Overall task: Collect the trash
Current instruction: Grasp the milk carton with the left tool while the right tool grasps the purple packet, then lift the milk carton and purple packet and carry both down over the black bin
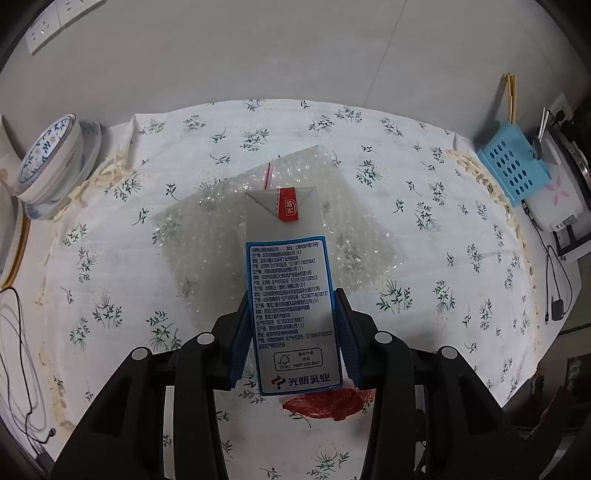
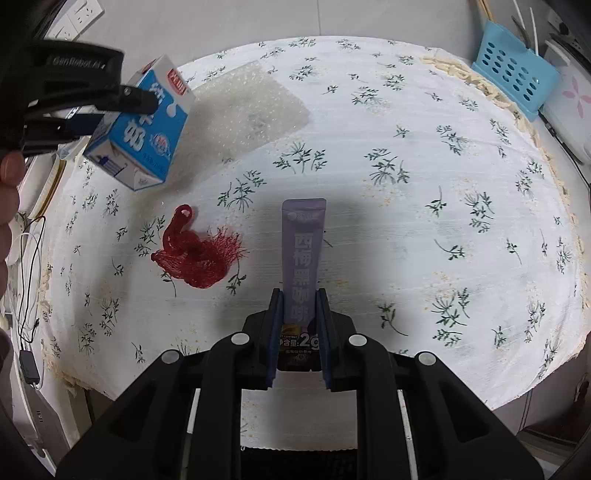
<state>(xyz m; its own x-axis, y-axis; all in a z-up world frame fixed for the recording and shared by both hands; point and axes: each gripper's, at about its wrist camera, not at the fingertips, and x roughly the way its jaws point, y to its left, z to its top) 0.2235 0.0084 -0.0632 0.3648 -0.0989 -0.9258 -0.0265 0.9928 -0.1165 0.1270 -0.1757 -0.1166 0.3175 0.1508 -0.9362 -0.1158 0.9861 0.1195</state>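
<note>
Trash items total four: one milk carton [image 1: 291, 291], one purple coffee sachet [image 2: 303, 266], one red mesh net [image 2: 197, 254] and one bubble-wrap bag [image 1: 266, 221]. One milk carton is clamped between the blue pads of the left gripper [image 1: 293, 332] and held above the table, its printed side panel facing the left wrist camera; in the right wrist view it hangs tilted over the table's far left part. One coffee sachet is clamped between the fingers of the right gripper [image 2: 300, 332], its free end pointing forward over the cloth. One red mesh net lies bunched on the table, left of the sachet and apart from it. One bubble-wrap bag lies flat farther back on the table, beneath the raised carton in the left wrist view. Table surface: a white tablecloth [image 2: 424, 229] with a green sprig print and a fringed edge. Stacked blue-patterned bowls [image 1: 55, 158] stand at the left edge. One perforated blue basket [image 2: 515, 79] stands at the far right corner. Room: plain pale wall [image 1: 258, 48] behind the table, with white wall sockets [image 1: 55, 20] at upper left.
</note>
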